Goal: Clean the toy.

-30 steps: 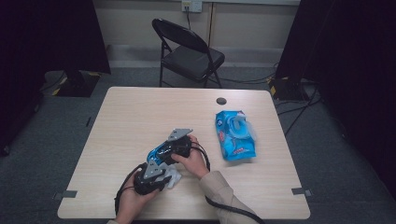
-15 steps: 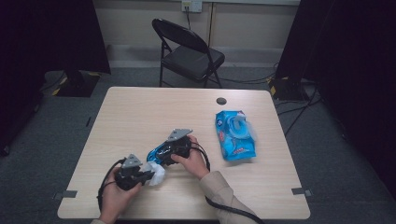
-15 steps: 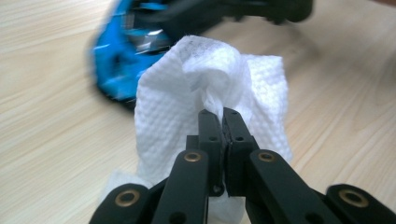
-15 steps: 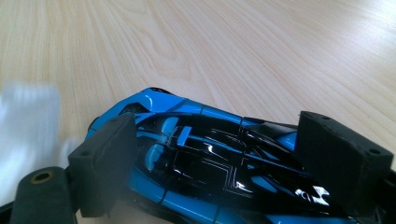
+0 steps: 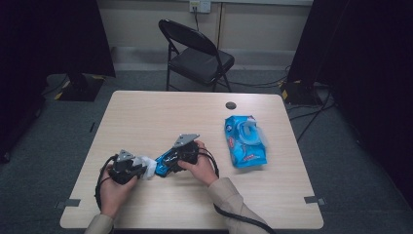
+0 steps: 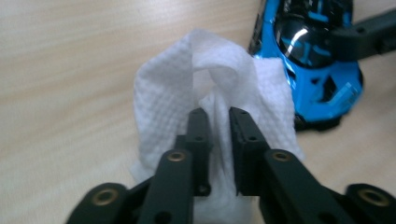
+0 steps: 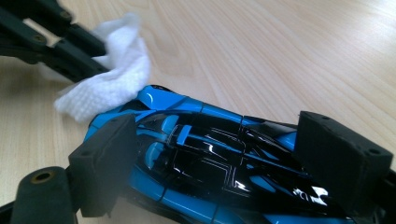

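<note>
The right gripper (image 5: 171, 162) holds a blue and black toy car (image 7: 210, 163) on the tabletop (image 5: 160, 117); its fingers (image 7: 105, 158) stand wide and press on both sides of the car. The left gripper (image 5: 142, 168) grips a white wipe (image 6: 168, 102) between its fingers (image 6: 198, 135), which are nearly closed and have just opened a little, with the cloth between them. The wipe touches the end of the car. A blue wipes pack (image 5: 245, 140) lies well apart, on the right side of the tabletop.
</note>
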Demonstrator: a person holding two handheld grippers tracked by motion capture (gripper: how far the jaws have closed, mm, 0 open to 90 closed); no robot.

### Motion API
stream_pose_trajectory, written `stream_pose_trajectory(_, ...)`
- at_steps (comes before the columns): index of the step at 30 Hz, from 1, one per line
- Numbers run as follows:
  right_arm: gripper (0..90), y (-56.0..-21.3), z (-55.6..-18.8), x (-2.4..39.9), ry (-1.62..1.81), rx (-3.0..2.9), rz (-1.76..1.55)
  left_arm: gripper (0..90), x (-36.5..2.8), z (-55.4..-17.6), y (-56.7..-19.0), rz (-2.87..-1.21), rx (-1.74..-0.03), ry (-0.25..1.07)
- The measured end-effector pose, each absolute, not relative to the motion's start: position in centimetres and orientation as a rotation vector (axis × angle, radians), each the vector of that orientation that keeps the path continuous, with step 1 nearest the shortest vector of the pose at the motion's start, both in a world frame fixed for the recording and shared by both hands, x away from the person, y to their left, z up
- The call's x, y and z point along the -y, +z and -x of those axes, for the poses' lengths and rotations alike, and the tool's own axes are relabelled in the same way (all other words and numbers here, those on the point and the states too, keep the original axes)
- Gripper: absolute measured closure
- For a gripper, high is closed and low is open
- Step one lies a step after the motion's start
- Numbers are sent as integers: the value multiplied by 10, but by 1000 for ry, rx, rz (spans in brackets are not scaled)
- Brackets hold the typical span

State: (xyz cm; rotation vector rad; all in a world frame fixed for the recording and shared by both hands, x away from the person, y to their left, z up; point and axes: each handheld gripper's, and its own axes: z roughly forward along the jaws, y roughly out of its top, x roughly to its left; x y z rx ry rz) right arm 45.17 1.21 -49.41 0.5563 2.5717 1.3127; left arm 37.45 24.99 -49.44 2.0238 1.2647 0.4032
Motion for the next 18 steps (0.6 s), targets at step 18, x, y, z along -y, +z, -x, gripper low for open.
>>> stream_pose_trajectory(18,133,-495,-452,-11,1322,-2568,-554,884,-238,-379,-493,-2056,-1212,326)
